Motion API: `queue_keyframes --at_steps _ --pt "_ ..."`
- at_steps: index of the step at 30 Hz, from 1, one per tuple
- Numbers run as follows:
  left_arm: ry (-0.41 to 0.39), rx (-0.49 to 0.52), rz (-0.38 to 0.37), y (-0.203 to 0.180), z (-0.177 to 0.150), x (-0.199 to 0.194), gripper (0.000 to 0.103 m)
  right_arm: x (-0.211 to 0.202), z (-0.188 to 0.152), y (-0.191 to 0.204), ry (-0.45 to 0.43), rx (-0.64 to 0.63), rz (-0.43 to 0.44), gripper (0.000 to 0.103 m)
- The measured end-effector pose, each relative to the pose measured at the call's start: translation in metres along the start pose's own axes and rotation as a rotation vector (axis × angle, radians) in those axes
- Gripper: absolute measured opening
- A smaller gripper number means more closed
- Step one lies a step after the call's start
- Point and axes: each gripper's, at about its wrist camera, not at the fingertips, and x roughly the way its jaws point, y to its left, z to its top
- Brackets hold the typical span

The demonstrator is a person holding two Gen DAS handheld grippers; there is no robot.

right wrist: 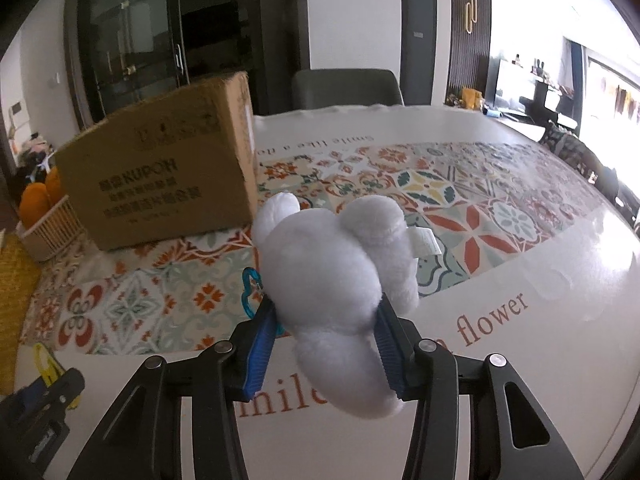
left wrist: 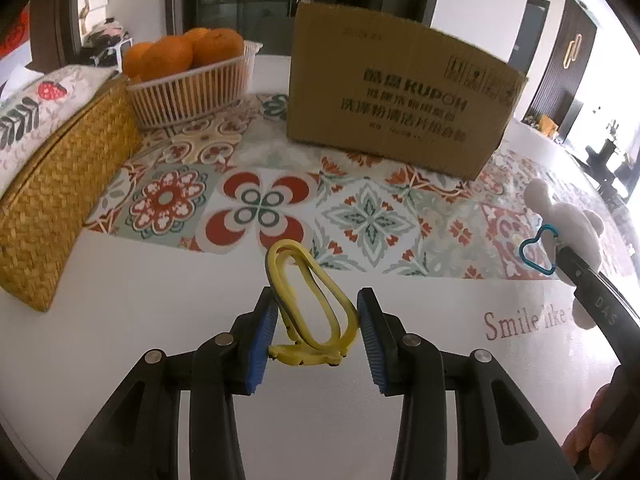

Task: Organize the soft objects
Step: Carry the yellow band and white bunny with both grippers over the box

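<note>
We tilt both grippers down over the table (left wrist: 140,300) — the left gripper (left wrist: 317,322) pinches the yellow band (left wrist: 306,300), the right gripper (right wrist: 326,342) clamps the plush (right wrist: 332,272) — near the box (left wrist: 400,92).

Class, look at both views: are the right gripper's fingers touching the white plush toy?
Touching. The right wrist view shows both blue fingers pressed into the white plush toy, denting its sides, with the toy held between them above the tablecloth.
</note>
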Motion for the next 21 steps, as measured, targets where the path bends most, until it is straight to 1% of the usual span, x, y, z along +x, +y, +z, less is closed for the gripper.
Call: queue_keyframes --at_steps 5,16,21 --pt "-0.042 0.014 -0.018 0.003 0.003 -0.013 0.041 -0.017 0.002 0.005 -0.034 -0.013 0.022 0.048" --pt "-0.164 0.086 -0.032 0.004 0.018 -0.05 0.041 -0.052 0.012 0.015 -0.118 -0.018 0.07 0.048" --pt "-0.212 0.103 -0.055 0.006 0.026 -0.064 0.041 -0.067 0.017 0.02 -0.161 -0.022 0.091 0.048"
